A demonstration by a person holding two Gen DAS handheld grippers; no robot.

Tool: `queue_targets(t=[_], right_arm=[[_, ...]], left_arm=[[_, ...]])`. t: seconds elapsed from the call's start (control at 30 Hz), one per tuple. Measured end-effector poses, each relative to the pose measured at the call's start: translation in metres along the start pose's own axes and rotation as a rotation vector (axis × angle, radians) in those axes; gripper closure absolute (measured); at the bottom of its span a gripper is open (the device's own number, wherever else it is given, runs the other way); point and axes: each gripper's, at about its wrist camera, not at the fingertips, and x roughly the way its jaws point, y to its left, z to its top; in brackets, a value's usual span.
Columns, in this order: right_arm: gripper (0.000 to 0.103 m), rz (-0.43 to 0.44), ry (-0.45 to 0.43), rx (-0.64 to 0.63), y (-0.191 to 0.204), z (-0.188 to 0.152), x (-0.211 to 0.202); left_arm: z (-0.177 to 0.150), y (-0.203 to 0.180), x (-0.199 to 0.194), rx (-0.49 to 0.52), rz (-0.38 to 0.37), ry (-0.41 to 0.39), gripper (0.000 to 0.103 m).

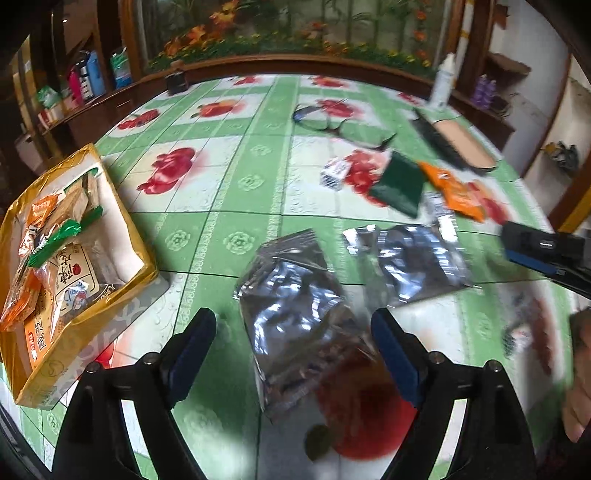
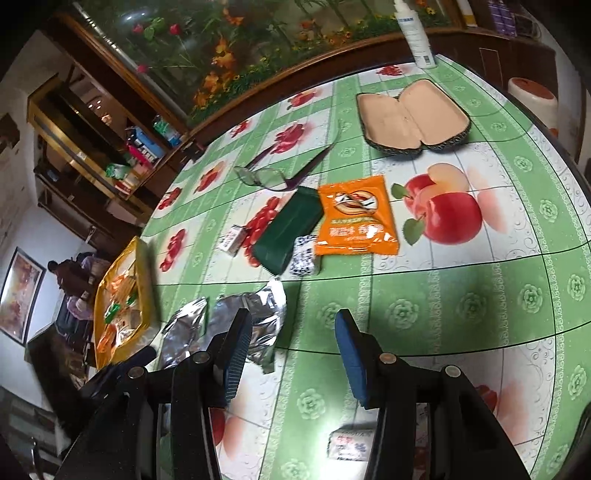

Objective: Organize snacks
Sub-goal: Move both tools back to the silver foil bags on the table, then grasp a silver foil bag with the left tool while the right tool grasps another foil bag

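My left gripper [image 1: 293, 323] hangs open just above the table, its two fingers on either side of a crumpled silver foil packet [image 1: 291, 291] without touching it. A second silver packet [image 1: 410, 262] lies to its right. The gold box [image 1: 122, 236] at the left holds several snack packets. Farther back lie a green packet [image 1: 399, 184], an orange packet [image 1: 454, 192] and a small white packet [image 1: 334, 171]. My right gripper [image 2: 291, 328] is open over bare tablecloth with nothing between its fingers. The silver packets [image 2: 258, 317] lie by its left finger, the orange packet [image 2: 356, 218] and green packet [image 2: 291, 230] beyond.
Glasses [image 2: 273, 173], an open glasses case [image 2: 413, 122] and a white bottle [image 2: 413, 33] sit at the back of the fruit-patterned table [image 2: 443, 295]. A small white packet [image 2: 349, 446] lies under my right gripper. Shelves and a wooden ledge surround the table.
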Motion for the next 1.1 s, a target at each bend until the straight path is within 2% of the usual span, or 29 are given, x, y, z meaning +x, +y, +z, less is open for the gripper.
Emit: queue_targets(t=[0.07, 0.1, 0.13, 0.17, 0.23, 0.37, 0.47, 0.6, 0.73, 0.8, 0.87, 0.9, 1.0, 1.07, 1.1], right_arm=[[0.053, 0.01, 0.0, -0.01, 0.003, 0.0, 0.002], [0.053, 0.013, -0.001, -0.018, 0.005, -0.001, 0.001], [0.053, 0.015, -0.004, -0.021, 0.005, -0.001, 0.0], [0.053, 0.018, -0.008, -0.024, 0.006, -0.001, -0.001], [0.052, 0.021, -0.013, -0.029, 0.006, -0.001, -0.003], [0.051, 0.023, -0.008, -0.061, 0.014, -0.001, 0.005], [0.05, 0.012, 0.003, -0.113, 0.027, 0.003, 0.018], [0.05, 0.007, 0.021, -0.178, 0.046, 0.015, 0.043], [0.05, -0.055, 0.065, -0.248, 0.056, 0.021, 0.074], [0.049, -0.069, 0.122, -0.274, 0.059, 0.017, 0.078], [0.043, -0.032, 0.183, -0.294, 0.062, 0.009, 0.07], [0.038, 0.028, 0.219, -0.329, 0.065, 0.0, 0.061], [0.036, 0.138, 0.217, -0.364, 0.066, -0.008, 0.043], [0.034, 0.129, 0.164, -0.371, 0.064, -0.003, 0.036], [0.029, 0.092, 0.14, -0.362, 0.06, 0.001, 0.036]], left_arm=[[0.002, 0.001, 0.007, 0.002, 0.006, -0.011, 0.019], [0.001, 0.001, 0.011, 0.003, 0.011, -0.012, 0.023], [0.0, 0.0, 0.01, 0.015, 0.026, -0.028, 0.032], [-0.001, 0.0, 0.008, 0.022, 0.024, -0.039, 0.037], [-0.001, 0.001, 0.006, 0.029, 0.009, -0.033, 0.039], [-0.017, 0.006, -0.007, 0.06, -0.041, -0.024, 0.039], [-0.03, 0.014, -0.021, 0.066, -0.113, -0.009, 0.039], [-0.045, 0.023, -0.03, 0.054, -0.133, 0.003, 0.039], [-0.052, 0.026, -0.034, 0.058, -0.108, -0.016, 0.039], [-0.052, 0.03, -0.036, 0.04, -0.125, -0.02, 0.039], [-0.052, 0.032, -0.036, 0.033, -0.132, -0.022, 0.039], [-0.052, 0.032, -0.036, 0.032, -0.135, -0.023, 0.039], [-0.052, 0.033, -0.036, 0.025, -0.144, -0.024, 0.039], [-0.053, 0.034, -0.036, 0.02, -0.148, -0.028, 0.039], [-0.053, 0.035, -0.037, 0.014, -0.151, -0.03, 0.039]])
